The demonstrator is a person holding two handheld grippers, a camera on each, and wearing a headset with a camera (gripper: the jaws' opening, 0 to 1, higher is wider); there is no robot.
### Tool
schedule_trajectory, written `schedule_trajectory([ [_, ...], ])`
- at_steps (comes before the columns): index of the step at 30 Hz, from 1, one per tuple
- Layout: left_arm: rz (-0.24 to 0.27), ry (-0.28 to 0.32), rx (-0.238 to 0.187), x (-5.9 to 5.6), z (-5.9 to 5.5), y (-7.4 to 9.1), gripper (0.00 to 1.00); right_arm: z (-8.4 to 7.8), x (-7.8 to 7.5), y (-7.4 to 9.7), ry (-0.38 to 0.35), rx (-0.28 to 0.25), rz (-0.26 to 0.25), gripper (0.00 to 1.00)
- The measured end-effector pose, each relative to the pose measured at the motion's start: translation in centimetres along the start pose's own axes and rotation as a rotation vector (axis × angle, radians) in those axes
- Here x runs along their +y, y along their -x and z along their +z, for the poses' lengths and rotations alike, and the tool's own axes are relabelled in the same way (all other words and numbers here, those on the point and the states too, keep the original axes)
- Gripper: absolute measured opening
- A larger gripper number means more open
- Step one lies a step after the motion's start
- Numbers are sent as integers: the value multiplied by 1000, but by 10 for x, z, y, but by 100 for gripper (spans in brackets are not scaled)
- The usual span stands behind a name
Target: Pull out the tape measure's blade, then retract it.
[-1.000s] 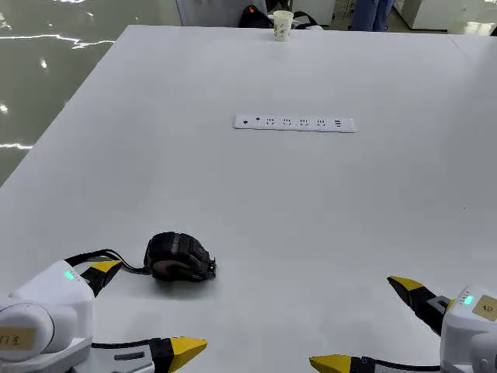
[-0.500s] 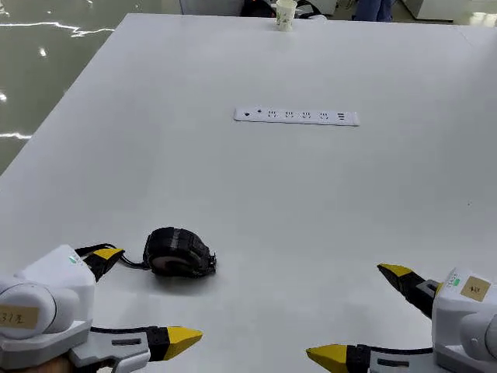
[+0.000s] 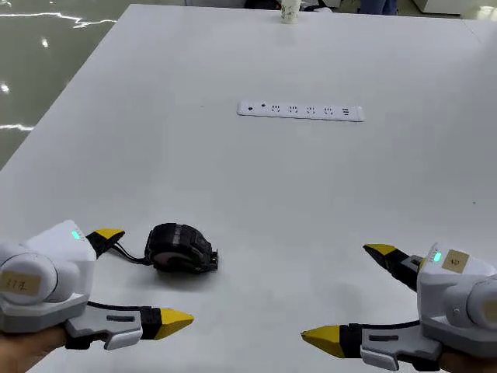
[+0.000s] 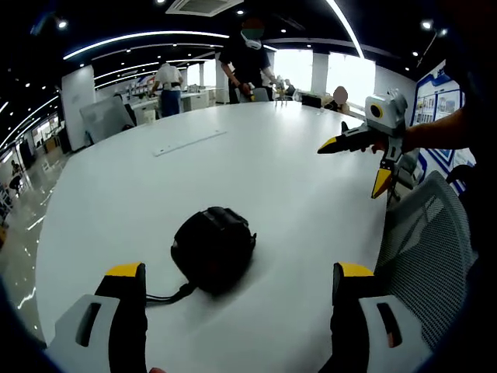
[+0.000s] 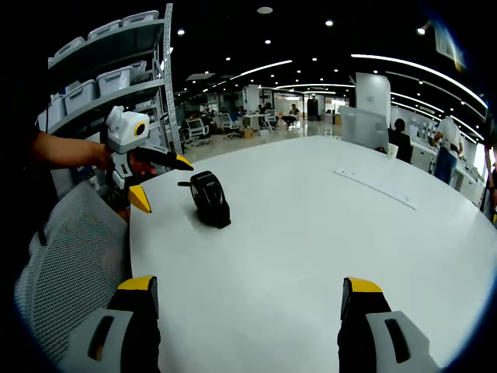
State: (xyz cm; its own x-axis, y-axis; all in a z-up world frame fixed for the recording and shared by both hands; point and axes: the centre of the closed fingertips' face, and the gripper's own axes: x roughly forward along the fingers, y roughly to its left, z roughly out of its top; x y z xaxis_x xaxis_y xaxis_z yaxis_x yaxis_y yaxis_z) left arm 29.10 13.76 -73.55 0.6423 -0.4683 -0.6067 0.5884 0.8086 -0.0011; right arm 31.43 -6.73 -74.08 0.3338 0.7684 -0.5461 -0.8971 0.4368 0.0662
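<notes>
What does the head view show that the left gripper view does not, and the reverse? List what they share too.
Head view adds: the paper cup at the far edge of the table. Left gripper view adds: a mesh chair and people standing beyond the table. Shared: the tape measure, the power strip and the open right gripper.

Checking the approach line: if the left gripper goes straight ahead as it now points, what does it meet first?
The black round tape measure, lying on the white table just ahead, roughly between the left gripper's open jaws. Depth is unclear, but nothing stands before it.
</notes>
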Motion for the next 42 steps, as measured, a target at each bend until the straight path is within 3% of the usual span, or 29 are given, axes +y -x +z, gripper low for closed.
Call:
schedule_trajectory([
  [12, -72, -88, 52, 9, 4, -8, 90, 9, 2, -20, 100, 1, 98, 93],
  [21, -127, -188, 102, 16, 3, -13, 81, 15, 5, -36, 175, 5, 182, 87],
  [34, -201, -322, 173, 24, -1, -19, 66, 20, 9, -54, 276, 13, 277, 74],
  [42, -247, -374, 214, 27, -2, -24, 60, 23, 15, -67, 311, 23, 324, 66],
])
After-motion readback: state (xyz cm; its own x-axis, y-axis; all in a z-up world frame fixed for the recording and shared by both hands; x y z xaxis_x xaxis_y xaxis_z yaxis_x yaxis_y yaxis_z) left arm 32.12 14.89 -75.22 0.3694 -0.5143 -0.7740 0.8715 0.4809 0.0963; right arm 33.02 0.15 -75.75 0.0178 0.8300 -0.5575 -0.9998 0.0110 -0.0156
